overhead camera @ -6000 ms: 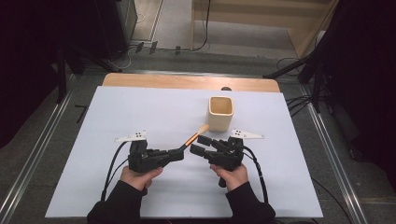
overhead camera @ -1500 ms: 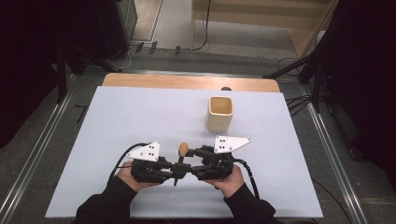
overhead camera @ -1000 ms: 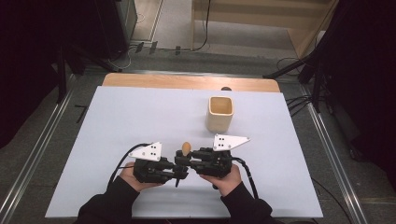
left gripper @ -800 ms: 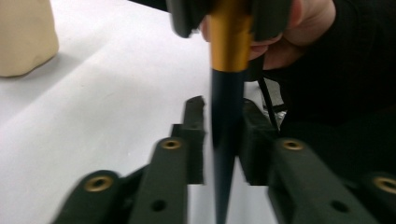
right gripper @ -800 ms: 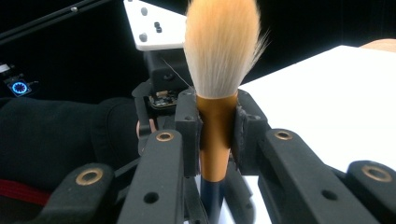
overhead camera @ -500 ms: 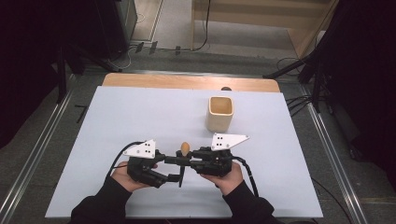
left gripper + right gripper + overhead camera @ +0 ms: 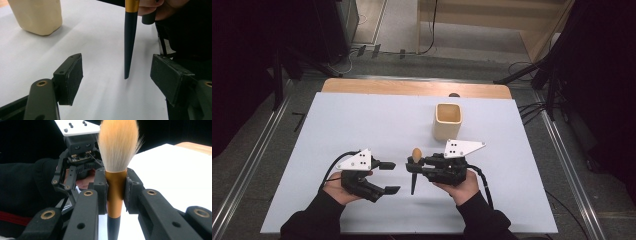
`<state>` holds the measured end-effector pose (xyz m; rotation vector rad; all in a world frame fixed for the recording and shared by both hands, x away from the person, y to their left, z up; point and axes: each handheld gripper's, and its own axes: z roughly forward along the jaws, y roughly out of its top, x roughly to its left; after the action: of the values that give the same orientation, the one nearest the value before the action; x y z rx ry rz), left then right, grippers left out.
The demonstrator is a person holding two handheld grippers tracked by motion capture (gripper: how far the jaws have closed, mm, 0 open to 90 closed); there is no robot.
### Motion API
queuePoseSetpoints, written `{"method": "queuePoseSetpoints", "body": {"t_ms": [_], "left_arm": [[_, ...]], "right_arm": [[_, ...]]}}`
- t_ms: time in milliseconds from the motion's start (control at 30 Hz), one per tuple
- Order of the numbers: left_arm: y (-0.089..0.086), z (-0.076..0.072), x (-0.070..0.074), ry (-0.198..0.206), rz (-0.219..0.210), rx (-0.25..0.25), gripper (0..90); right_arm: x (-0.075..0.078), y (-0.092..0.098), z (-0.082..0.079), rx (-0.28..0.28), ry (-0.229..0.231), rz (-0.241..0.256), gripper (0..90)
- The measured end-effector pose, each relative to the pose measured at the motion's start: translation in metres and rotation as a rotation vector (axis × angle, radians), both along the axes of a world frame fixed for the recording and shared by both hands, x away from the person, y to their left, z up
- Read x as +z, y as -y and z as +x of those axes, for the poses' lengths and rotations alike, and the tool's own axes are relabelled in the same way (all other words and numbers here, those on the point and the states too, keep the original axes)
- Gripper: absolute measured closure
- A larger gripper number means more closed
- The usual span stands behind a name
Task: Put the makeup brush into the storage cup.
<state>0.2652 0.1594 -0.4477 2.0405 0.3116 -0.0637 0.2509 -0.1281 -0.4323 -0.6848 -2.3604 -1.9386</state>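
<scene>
Your left gripper (image 7: pixel 385 177), lower left of the high view, is now hanging wide open & backing off the brush (image 7: pixel 414 170). Frame center, the right gripper (image 7: pixel 115 191) is clamping its gold ferrule alone, bristles up, so handoff's prob done; cup (image 7: pixel 447 121) upper right looks next.

Brush (image 7: pixel 117 152): pale orange bristles, gold ferrule, black tapered handle. Cup (image 7: pixel 447 121): cream. Table (image 7: pixel 362 125): white top, wooden far edge. Both grippers black; plates on them white with black dots.
</scene>
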Motion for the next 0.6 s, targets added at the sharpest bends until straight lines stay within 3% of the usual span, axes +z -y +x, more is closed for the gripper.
{"method": "queuePoseSetpoints", "body": {"t_ms": [133, 500, 600], "left_arm": [[-0.005, 0.004, -0.003, -0.007, -0.023, 0.027, 23.1], [-0.017, 0.002, -0.004, 0.070, -0.056, 0.114, 18.3], [-0.023, 0.003, -0.004, 0.056, -0.079, 0.123, 17.8]], "right_arm": [[-0.001, 0.003, 0.002, -0.003, -0.012, -0.007, 76.5], [0.003, 0.012, 0.004, -0.045, -0.004, -0.033, 76.5], [0.004, 0.016, 0.004, -0.056, 0.002, -0.036, 76.5]]}}
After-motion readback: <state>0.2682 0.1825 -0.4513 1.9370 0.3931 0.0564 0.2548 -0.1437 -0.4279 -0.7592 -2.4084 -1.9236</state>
